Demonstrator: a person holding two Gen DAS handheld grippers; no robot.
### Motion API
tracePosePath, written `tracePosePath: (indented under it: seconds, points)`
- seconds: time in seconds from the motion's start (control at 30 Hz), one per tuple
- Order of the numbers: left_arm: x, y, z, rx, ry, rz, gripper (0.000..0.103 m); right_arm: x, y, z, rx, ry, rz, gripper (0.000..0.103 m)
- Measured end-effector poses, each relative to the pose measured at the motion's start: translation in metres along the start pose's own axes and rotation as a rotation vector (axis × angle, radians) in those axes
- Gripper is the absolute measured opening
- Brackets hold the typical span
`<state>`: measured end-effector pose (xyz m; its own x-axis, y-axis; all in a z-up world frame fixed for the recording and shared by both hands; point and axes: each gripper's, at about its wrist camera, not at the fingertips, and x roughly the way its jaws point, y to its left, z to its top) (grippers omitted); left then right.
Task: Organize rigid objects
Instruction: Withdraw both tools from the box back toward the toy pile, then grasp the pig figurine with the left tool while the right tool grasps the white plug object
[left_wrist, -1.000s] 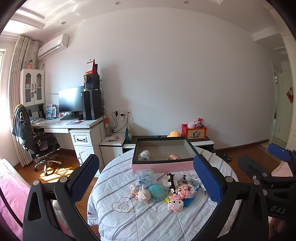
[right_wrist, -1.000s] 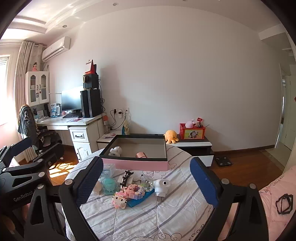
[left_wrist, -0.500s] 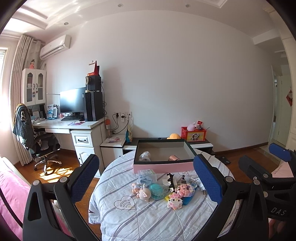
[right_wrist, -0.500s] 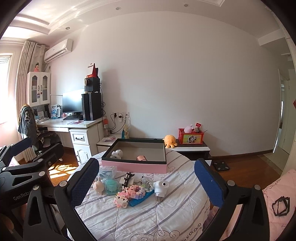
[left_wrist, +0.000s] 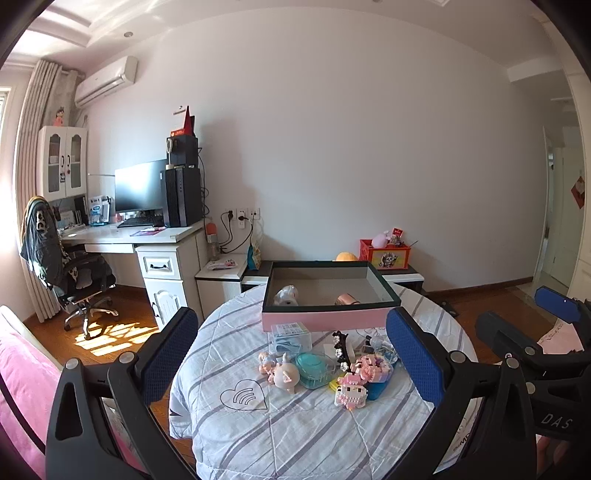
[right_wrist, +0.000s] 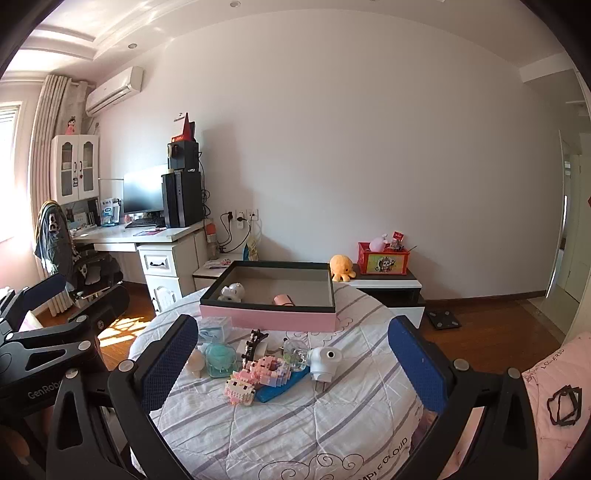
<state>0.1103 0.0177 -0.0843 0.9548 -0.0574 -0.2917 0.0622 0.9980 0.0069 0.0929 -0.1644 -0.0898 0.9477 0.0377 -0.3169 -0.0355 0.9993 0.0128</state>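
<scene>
A pink box (left_wrist: 328, 320) with a dark rim stands at the far side of the round table (left_wrist: 280, 435); it holds a white figure (left_wrist: 286, 295) and a pink cup (left_wrist: 346, 299). In front of it lies a cluster of small toys: a pig figure (left_wrist: 285, 376), a teal case (left_wrist: 314, 369), pink brick models (left_wrist: 352, 391), a clear box (left_wrist: 290, 336). The right wrist view shows the box (right_wrist: 269, 317), brick models (right_wrist: 255, 376) and a white plug device (right_wrist: 325, 362). My left gripper (left_wrist: 291, 354) and right gripper (right_wrist: 291, 358) are open, empty, held above the table's near side.
A desk (left_wrist: 147, 240) with monitor and office chair (left_wrist: 70, 269) stands at the left. A low white cabinet (right_wrist: 384, 284) with a red box and an orange plush is behind the table. A pink bed (right_wrist: 546, 398) lies at the right, a pink cushion (left_wrist: 22, 387) at the left.
Both grippers have pulled back and up a little from the table; the toys look smaller and lower in view. Both stay open.
</scene>
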Motion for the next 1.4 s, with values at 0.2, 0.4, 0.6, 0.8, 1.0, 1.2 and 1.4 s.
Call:
tracePosePath:
  seconds: [0.2, 0.4, 0.6, 0.8, 1.0, 1.2, 1.4]
  points:
    - [0.046, 0.002, -0.032, -0.004, 0.151, -0.025, 0.103, 0.040, -0.004, -0.028, -0.001, 0.109, 0.019, 0.103]
    - [0.097, 0.003, -0.074, -0.014, 0.327, -0.062, 0.103, 0.089, -0.012, -0.067, 0.011, 0.263, 0.033, 0.103]
    - [0.135, 0.013, -0.096, -0.027, 0.410, -0.027, 0.103, 0.120, -0.023, -0.086, 0.032, 0.347, 0.030, 0.103]
    - [0.168, 0.029, -0.104, -0.032, 0.446, 0.031, 0.103, 0.146, -0.034, -0.095, 0.055, 0.395, 0.011, 0.103]
    - [0.203, 0.042, -0.111, -0.047, 0.501, 0.053, 0.103, 0.168, -0.045, -0.100, 0.069, 0.428, -0.014, 0.103]
    - [0.227, 0.039, -0.111, -0.004, 0.531, 0.036, 0.103, 0.189, -0.051, -0.098, 0.071, 0.445, -0.030, 0.103]
    - [0.242, 0.041, -0.106, 0.027, 0.547, 0.024, 0.103, 0.207, -0.056, -0.090, 0.054, 0.455, -0.054, 0.103]
